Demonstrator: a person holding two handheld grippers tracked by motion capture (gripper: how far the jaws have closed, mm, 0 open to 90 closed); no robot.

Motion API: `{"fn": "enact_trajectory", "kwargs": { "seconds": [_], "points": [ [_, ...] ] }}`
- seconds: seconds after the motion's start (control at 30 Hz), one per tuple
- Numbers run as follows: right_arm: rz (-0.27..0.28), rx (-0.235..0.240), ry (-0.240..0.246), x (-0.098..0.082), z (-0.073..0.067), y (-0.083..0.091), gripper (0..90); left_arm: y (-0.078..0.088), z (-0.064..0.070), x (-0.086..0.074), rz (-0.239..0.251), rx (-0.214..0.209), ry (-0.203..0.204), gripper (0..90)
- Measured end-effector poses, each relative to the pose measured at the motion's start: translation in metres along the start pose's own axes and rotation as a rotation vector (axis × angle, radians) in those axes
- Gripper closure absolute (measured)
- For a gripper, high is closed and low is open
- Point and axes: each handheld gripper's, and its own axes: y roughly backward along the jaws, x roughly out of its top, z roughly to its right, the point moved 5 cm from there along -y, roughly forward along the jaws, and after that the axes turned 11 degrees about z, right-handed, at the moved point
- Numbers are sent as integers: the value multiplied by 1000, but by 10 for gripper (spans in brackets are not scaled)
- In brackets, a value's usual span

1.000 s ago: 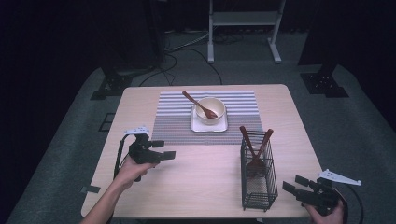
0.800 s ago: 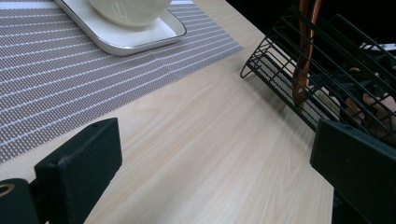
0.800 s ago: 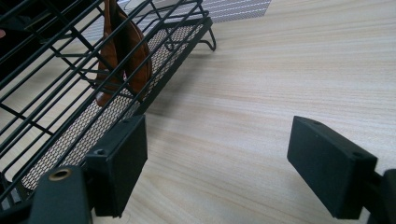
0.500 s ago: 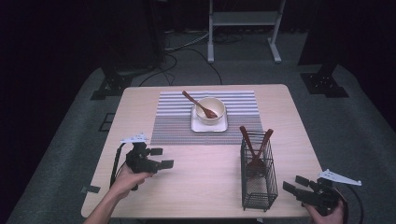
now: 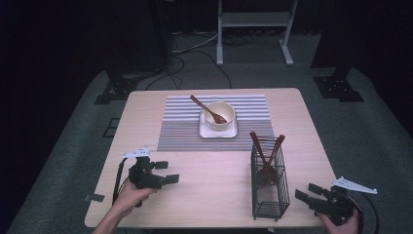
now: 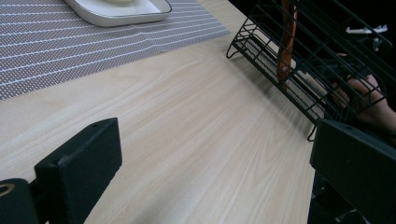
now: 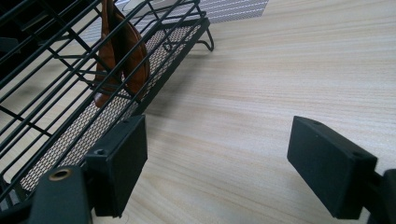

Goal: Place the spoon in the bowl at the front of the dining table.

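Claws both spread and empty, low on the bench either side of the wire rack.

High view: my left claw [image 5: 163, 173] sits lower left, my right claw [image 5: 311, 195] lower right, just beside the rack [image 5: 269, 187] holding wooden utensils [image 5: 265, 153]; a spoon [image 5: 208, 109] rests in the bowl [image 5: 220, 114] at centre. Left gripper view: bare bench [image 6: 187, 140] between the jaws. Right gripper view: rack [image 7: 84, 79] upper left. I'd judge a utensil comes next, so approach from above, clear of the wires.

The wire basket [image 7: 70, 84] is cut off by the frame's left edge.
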Motion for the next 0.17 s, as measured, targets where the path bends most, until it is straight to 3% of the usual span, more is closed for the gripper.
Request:
{"fn": "enact_trajectory", "kwargs": {
  "seconds": [0.17],
  "points": [
    [0, 0, 2, 0, 0, 0, 189, 6, 5, -12, -15, -9, 17, 30]
  ]
}}
